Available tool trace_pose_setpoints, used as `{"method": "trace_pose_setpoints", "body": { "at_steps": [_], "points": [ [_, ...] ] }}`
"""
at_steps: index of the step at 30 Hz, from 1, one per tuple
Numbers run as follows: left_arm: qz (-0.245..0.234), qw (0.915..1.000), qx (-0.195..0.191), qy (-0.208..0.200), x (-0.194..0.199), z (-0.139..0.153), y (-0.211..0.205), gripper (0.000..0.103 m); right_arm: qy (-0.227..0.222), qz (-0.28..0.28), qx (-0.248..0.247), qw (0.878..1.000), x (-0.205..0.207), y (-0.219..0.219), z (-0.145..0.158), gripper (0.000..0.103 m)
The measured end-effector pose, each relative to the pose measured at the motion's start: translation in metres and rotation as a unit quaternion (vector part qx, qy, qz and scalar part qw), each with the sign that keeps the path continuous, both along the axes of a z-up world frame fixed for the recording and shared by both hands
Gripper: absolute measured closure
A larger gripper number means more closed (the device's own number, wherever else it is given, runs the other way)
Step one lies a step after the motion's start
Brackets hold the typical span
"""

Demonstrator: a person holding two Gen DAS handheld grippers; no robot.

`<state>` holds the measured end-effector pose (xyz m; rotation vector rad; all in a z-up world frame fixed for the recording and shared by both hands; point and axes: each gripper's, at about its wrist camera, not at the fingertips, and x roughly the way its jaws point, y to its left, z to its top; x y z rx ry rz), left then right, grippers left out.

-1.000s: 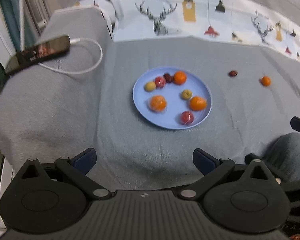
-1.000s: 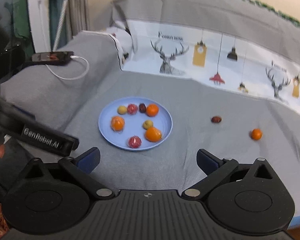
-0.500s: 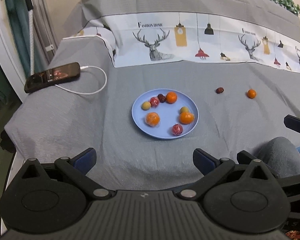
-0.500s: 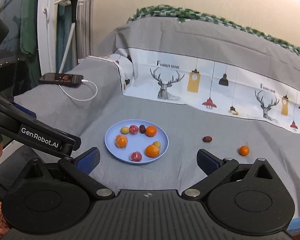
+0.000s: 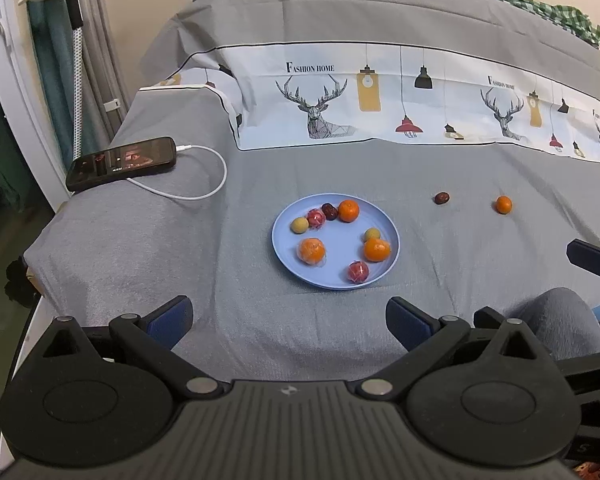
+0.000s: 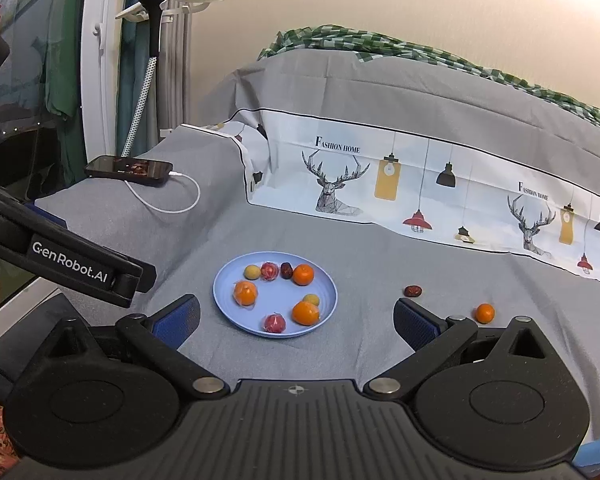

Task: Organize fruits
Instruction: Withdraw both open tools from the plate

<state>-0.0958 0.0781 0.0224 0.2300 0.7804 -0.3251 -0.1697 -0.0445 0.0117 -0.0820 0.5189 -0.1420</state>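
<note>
Both grippers hanging released over the bed, fruit mostly on the plate.

Left gripper [image 5: 287, 318] and right gripper [image 6: 296, 318] are both sitting with jaws spread wide, nothing between them, well short of the blue plate [image 5: 284, 256]. Plate is lying on the grey bed cover [image 5: 140, 248] and carrying seven pieces: three oranges, two red wrapped fruits, two yellowish ones, plus a dark date next to the far orange [image 5: 348, 211]. Two strays are lying on the cover to the right of the plate, well apart from it: a dark date [image 5: 441, 198] and a small orange [image 5: 503, 204]. Phone [image 5: 122, 163] with white cable [image 5: 204, 184] is resting far left. Left gripper's body is showing at the left edge of the right wrist view.
</note>
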Motion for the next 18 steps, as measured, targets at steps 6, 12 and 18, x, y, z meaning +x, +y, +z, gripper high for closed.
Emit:
{"method": "trace_pose_setpoints", "body": {
  "at_steps": [6,12,18],
  "points": [
    [0.000,1.0000,0.002,0.004,0.005,-0.003,0.000,0.000,0.006,-0.001,0.004,1.000,0.002,-0.001,-0.002,0.001],
    [-0.004,0.9999,0.013,0.008,0.009,-0.008,-0.009,0.000,0.014,-0.009,0.015,1.000,0.008,-0.008,-0.007,0.001],
    [-0.005,0.9987,0.036,0.036,0.024,-0.023,-0.020,0.000,0.031,-0.011,0.045,0.998,0.021,-0.022,-0.018,0.001]
  ]
}}
